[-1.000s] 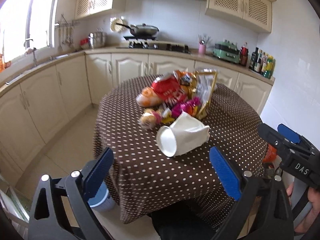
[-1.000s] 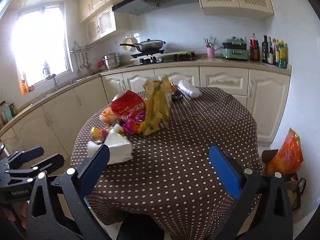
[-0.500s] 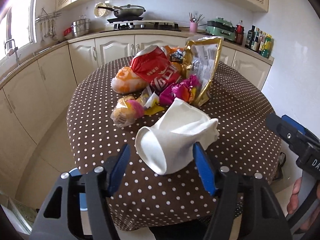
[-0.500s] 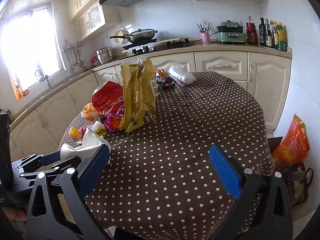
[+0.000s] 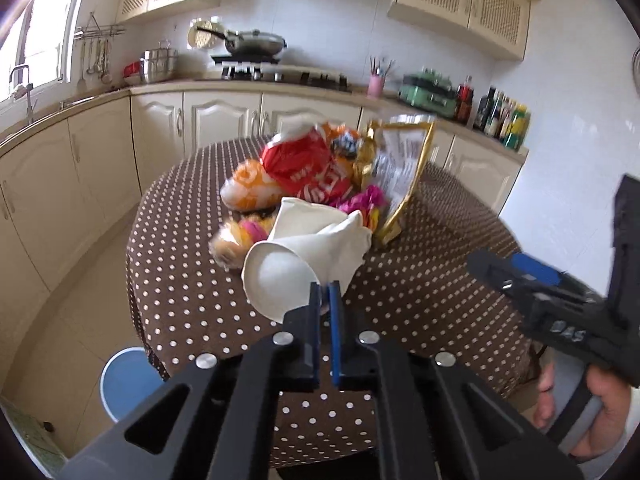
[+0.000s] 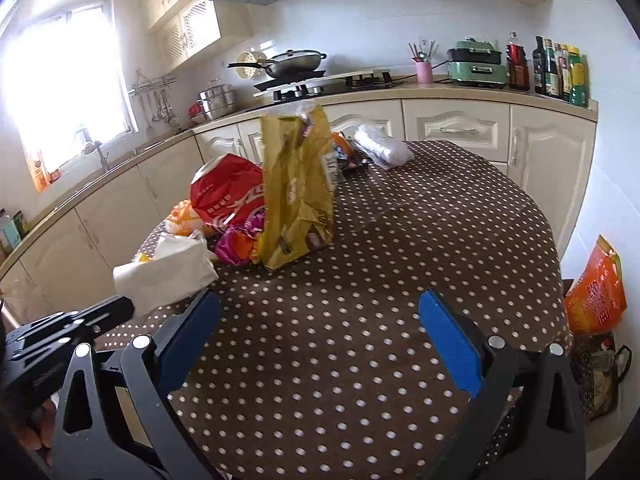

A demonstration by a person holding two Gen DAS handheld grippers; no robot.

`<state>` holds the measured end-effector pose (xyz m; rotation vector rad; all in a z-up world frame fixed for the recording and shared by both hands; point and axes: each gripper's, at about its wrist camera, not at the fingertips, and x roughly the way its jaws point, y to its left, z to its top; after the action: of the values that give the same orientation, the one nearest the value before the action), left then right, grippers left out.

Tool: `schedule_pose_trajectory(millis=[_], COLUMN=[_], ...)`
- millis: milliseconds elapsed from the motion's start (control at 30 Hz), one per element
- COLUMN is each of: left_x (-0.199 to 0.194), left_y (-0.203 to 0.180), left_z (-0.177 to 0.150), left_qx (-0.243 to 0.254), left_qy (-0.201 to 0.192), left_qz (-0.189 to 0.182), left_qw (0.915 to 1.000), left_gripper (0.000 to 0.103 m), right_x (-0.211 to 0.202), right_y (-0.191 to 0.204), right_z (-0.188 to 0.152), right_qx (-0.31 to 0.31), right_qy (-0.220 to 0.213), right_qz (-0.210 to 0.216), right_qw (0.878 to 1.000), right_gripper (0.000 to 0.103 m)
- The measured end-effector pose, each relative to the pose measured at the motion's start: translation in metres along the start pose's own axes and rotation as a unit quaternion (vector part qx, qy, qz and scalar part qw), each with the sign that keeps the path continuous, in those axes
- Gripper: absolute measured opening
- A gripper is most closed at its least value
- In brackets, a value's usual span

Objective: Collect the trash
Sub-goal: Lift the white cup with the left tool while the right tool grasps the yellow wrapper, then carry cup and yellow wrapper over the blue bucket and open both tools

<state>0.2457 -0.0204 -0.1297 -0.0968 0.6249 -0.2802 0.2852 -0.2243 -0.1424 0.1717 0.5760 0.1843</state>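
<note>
A crumpled white paper cup (image 5: pixel 288 264) lies on its side at the near edge of a round table (image 5: pixel 420 288) with a brown dotted cloth. My left gripper (image 5: pixel 325 292) has its jaws closing tight, and the blue pads pinch the cup's rim. In the right wrist view the cup (image 6: pixel 164 276) sticks out from the left gripper (image 6: pixel 120 310) at the left. My right gripper (image 6: pixel 316 308) stands open over bare cloth with nothing between its fingers. Behind the cup are a red bag (image 5: pixel 308 168), a gold bag (image 5: pixel 400 168) and pink and orange wrappers (image 5: pixel 360 196).
A blue bin (image 5: pixel 128 384) stands on the floor left of the table. A clear plastic bag (image 6: pixel 384 148) lies at the table's far side. An orange bag (image 6: pixel 596 288) sits on the floor to the right. Kitchen cabinets ring the room.
The left gripper moved in on the cup and its jaws went from wide open to shut on the rim. The right gripper came forward over the table and stayed open.
</note>
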Motion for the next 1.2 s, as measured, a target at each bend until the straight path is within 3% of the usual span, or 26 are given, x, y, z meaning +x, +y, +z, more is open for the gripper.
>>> schedule_pose_trajectory(millis=[200,333,567,700,800,867,1067,1200], left_x=[-0.039,-0.054,-0.054,-0.051,-0.049,-0.046,-0.046,-0.054], left_y=[0.021,0.043,0.092,0.113,0.123,0.128,0.155,0.175], left_z=[0.011,0.016,0.018,0.015,0.012,0.009,0.004,-0.002], left_qx=[-0.029,-0.039,-0.077,-0.086,-0.093,-0.091,-0.107,-0.113], left_qy=[-0.067,-0.089,-0.079,-0.078,-0.077,-0.081,-0.084,-0.088], left_qz=[-0.001,0.071,0.139,0.143,0.132,0.125,0.129,0.136], left_qw=[0.9973,0.9927,0.9841,0.9829,0.9838,0.9847,0.9823,0.9803], left_gripper=[0.003,0.003,0.003,0.002,0.001,0.001,0.001,0.001], right_x=[0.016,0.036,0.078,0.103,0.127,0.135,0.121,0.071], right_y=[0.021,0.049,0.112,0.129,0.132,0.131,0.117,0.119], right_z=[0.01,0.016,0.023,0.027,0.027,0.026,0.021,0.015], right_qx=[-0.005,-0.011,-0.034,-0.026,0.0,0.007,0.035,0.005], right_qy=[0.014,0.036,0.074,0.094,0.127,0.138,0.116,0.049], right_qz=[0.03,0.063,0.097,0.092,0.089,0.081,0.08,0.057], right_qw=[0.999,0.997,0.992,0.991,0.988,0.987,0.989,0.997], right_gripper=[0.096,0.096,0.096,0.095,0.077,0.051,0.045,0.045])
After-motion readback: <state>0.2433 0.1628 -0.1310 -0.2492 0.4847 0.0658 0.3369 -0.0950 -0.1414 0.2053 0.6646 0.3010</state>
